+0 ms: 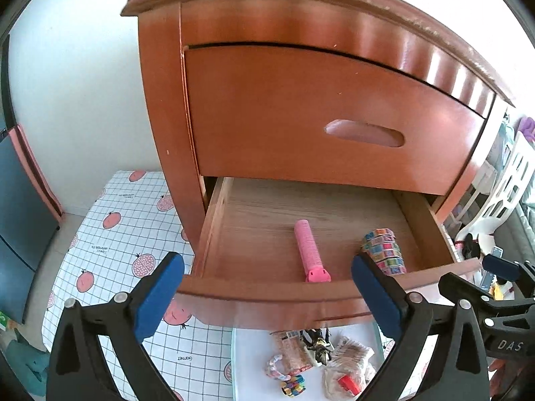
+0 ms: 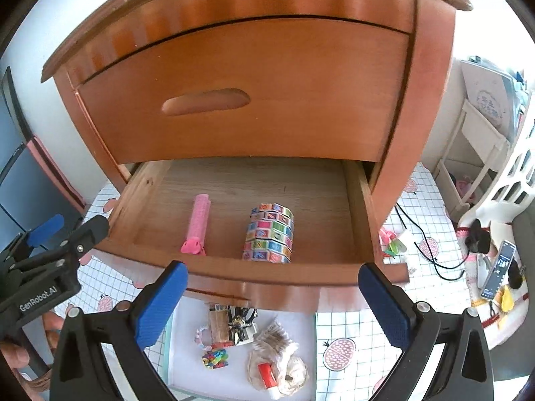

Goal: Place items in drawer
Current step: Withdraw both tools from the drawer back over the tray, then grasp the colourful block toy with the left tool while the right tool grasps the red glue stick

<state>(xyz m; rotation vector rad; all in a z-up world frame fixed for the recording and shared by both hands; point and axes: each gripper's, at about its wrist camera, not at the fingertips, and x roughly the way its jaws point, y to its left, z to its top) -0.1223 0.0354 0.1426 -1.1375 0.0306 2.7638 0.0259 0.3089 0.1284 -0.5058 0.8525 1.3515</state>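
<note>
The nightstand's lower drawer (image 1: 267, 297) stands pulled out, its right wall (image 2: 357, 214) in the right wrist view. Inside lie a pink ribbed roller (image 1: 309, 250) (image 2: 199, 222) and a colourful patterned roll (image 1: 384, 250) (image 2: 271, 234) to its right. My left gripper (image 1: 265, 264) hangs open above the drawer's front, nothing between its blue pads. My right gripper (image 2: 272, 270) is also open and empty over the front edge. On the floor below the drawer, a white tray (image 2: 240, 377) holds several small items: a packet, a keychain, coloured clips (image 2: 214, 357) and a clear bag (image 2: 277, 364).
The upper drawer (image 1: 317, 117) is shut. A grid mat with a fruit print (image 1: 117, 217) covers the floor. At the right stand a white basket (image 2: 511, 173), a phone (image 2: 500, 270) and black cables (image 2: 421, 234). A dark panel (image 1: 20, 200) is at the left.
</note>
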